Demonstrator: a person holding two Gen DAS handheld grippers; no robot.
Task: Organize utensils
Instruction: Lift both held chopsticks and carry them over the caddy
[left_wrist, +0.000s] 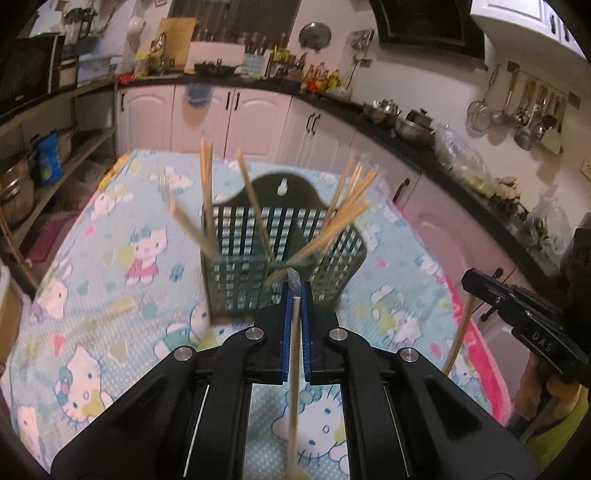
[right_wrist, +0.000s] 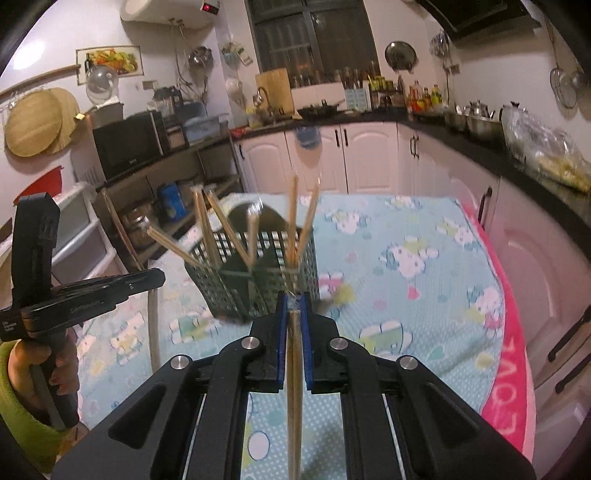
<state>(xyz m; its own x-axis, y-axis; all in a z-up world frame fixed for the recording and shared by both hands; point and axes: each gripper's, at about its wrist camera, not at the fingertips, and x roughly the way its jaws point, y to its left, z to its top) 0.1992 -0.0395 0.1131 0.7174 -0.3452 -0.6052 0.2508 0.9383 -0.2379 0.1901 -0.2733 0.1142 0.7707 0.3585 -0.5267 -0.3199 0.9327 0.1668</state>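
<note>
On the cloth-covered desk (left_wrist: 110, 295): stood a dark green utensil basket (left_wrist: 236, 280), chopsticks (left_wrist: 354, 199) leaning out of its compartments. Just before it: left tool (left_wrist: 295, 295) clamped on a pale stick (left_wrist: 294, 387); right tool (right_wrist: 294, 306) clamped on a wooden chopstick pair (right_wrist: 294, 387).

A green perforated plastic utensil caddy (left_wrist: 280, 254) stands near the middle of a table covered with a cartoon-print cloth (left_wrist: 110, 295), wooden chopsticks (left_wrist: 207, 192) leaning inside its compartments. The left gripper (left_wrist: 295, 291), in front of it, clamps a pale chopstick (left_wrist: 294, 369); the right gripper (right_wrist: 293, 299) beside it grips two wooden chopsticks (right_wrist: 294, 369). White-doored kitchen cabinets (left_wrist: 229, 118) line the wall behind the table.
</note>
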